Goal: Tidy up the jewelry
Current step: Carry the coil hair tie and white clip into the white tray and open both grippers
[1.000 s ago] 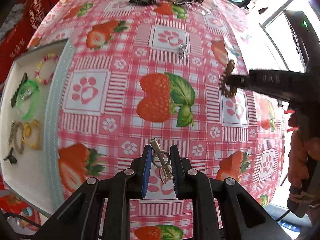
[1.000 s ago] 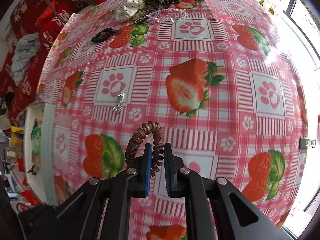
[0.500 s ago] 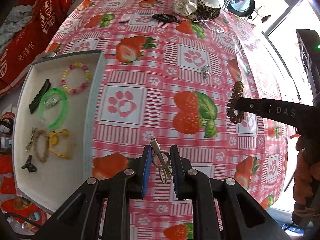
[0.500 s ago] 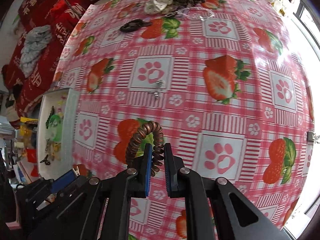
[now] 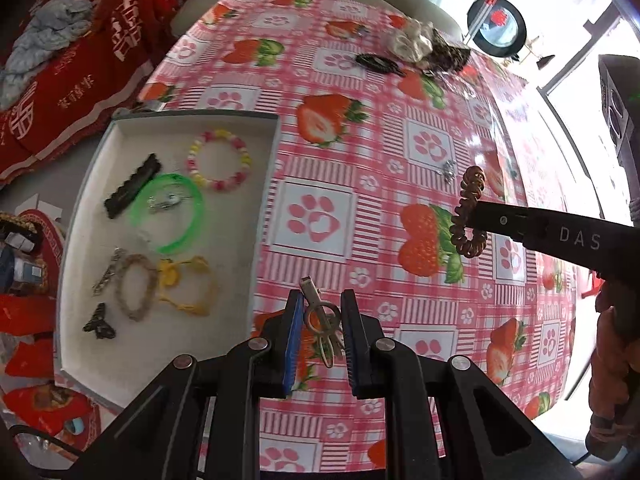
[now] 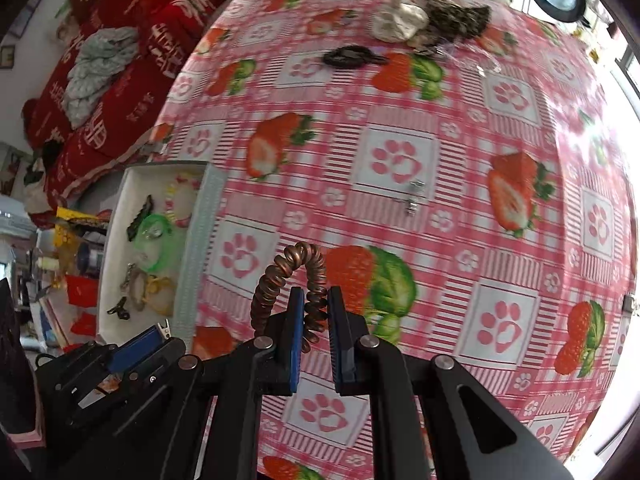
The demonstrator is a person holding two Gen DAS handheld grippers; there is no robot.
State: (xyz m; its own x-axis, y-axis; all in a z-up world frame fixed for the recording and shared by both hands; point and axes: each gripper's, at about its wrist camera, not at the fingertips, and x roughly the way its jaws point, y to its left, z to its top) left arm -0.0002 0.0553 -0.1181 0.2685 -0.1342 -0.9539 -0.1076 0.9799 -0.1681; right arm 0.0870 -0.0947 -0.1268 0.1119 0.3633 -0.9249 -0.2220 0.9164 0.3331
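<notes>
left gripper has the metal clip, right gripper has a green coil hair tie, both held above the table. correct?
Not quite: the coil hair tie in the right gripper is brown, not green, as the right wrist view shows. The rest holds: the left gripper has the metal clip, both above the table.

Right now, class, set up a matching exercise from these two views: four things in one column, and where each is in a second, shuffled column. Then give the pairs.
Things:
1. spiral hair tie
2. metal clip
3. green bangle
4. white scrunchie

Places:
A. in the white tray
B. far end of the table
C. in the right gripper
D. in the left gripper

Pairs: 1-C, 2-D, 3-A, 4-B
</notes>
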